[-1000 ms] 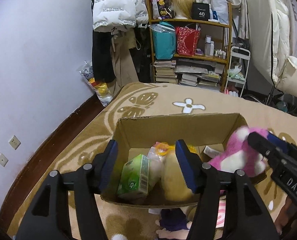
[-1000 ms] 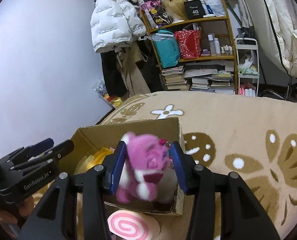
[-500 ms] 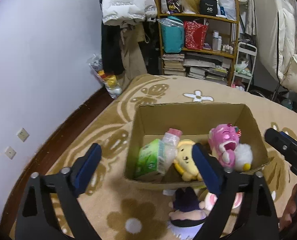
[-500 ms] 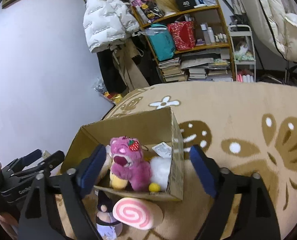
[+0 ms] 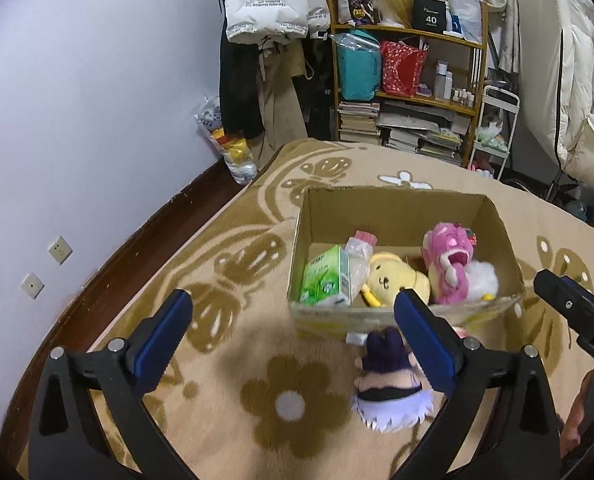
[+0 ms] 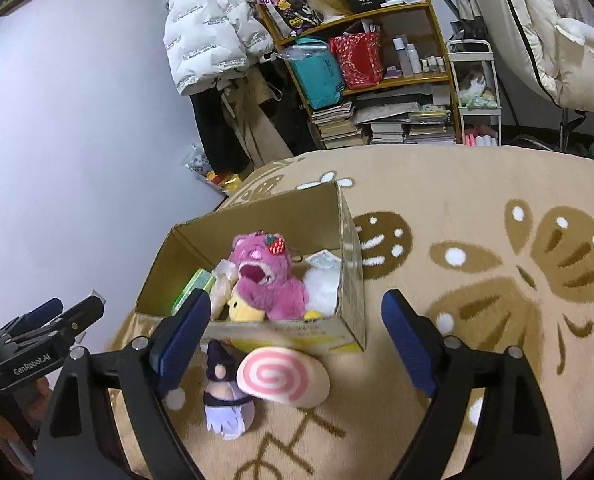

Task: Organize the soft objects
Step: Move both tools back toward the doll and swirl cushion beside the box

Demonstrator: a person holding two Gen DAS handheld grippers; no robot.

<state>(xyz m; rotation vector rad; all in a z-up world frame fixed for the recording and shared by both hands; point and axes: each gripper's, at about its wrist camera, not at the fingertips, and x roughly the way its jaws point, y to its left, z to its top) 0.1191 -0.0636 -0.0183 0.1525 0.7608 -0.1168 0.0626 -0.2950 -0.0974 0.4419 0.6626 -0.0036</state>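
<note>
Cardboard box [image 5: 393, 316] on the rug [image 5: 225, 360], already loaded: green tissue pack [image 5: 324, 278] at 9 o'clock inside, yellow plush [image 5: 393, 280] mid-front, pink bear [image 6: 267, 276] toward 3 o'clock, white fluffy item [image 6: 323, 288] tucked beside the bear against the 3 o'clock wall. Judged well along, not finished. Still out on the rug, just in front of the box's 6 o'clock wall: purple-hatted doll [image 5: 389, 384] lying on its side, and pink swirl roll cushion [image 6: 283, 376] touching or nearly touching the box front, doll just beside it at 9 o'clock. Two pieces left to pick, as far as visible. Left tool [image 5: 293, 340]: jaws opening, near full spread, nothing between the pads, only bare rug; doll sits behind the right-hand finger, not gripped. Pitched forward and down, aimed at the rug short of the box. Right tool [image 6: 295, 336]: wide open, empty; box front and roll cushion framed between the fingers but no pad contact. Same down-forward tilt, lined up on the cushion. Likely next: right on the roll, left on the doll. Soft fills, so expect squash under the pads; deep bite needed. Person's hand partly visible at the frame edge, holding the other tool's handle.
</note>
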